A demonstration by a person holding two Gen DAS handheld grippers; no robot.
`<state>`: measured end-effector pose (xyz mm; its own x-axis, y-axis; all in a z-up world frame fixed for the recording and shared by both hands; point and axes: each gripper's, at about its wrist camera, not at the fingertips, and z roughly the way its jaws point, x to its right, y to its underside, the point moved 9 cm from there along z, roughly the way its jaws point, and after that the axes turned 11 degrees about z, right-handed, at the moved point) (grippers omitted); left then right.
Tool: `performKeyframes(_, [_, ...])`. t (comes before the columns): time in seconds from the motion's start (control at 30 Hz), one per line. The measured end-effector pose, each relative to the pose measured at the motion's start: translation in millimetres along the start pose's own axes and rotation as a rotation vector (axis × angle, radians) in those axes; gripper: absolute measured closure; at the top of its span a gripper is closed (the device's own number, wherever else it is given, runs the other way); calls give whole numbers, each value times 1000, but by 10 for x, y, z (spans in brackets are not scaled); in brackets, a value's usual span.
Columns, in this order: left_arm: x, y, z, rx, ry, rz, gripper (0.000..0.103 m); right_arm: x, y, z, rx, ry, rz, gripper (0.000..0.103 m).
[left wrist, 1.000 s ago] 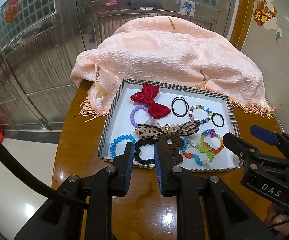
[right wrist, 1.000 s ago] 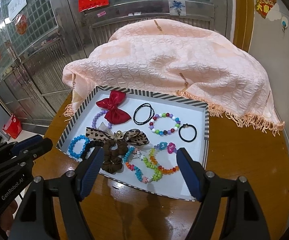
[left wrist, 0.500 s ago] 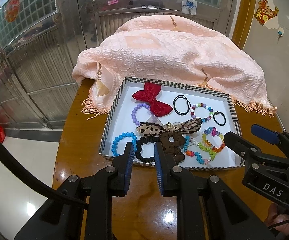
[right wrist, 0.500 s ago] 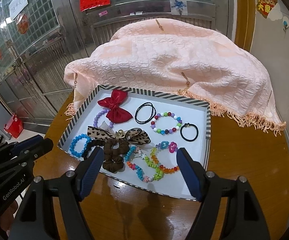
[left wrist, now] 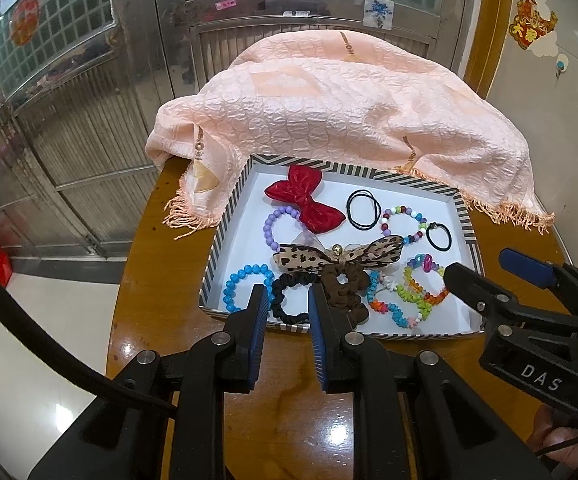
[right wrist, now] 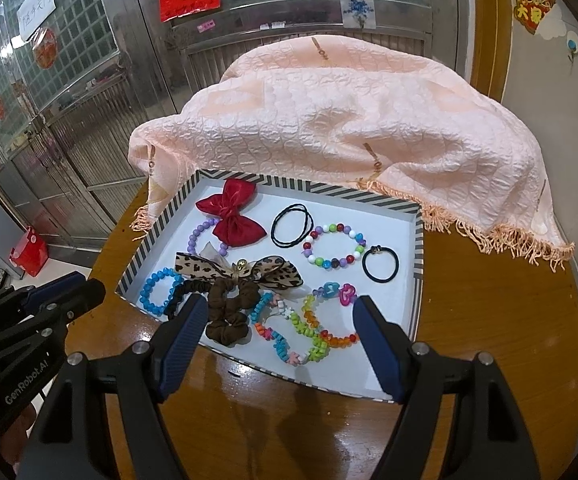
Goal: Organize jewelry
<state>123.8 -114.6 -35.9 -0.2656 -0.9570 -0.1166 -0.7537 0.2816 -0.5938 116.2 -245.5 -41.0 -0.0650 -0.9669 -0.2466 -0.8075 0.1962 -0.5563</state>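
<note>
A striped-rim white tray on a round wooden table holds a red bow, a leopard bow, a brown scrunchie, a black scrunchie, bead bracelets and black hair ties. My left gripper hovers at the tray's near edge, narrowly open and empty. My right gripper is wide open and empty above the tray's near edge.
A peach fringed cloth covers something behind the tray and overhangs its far rim. Metal doors stand behind. The table edge drops off at the left. Each gripper shows in the other's view.
Both grippers have drawn back and up slightly, so the tray sits a little farther away. Nothing in the tray has moved.
</note>
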Motion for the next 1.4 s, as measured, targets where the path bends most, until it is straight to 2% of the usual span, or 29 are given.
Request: performKeyframes(1.4, [100, -26, 83, -34, 0, 37, 97, -9, -39, 56, -21, -11, -1, 25])
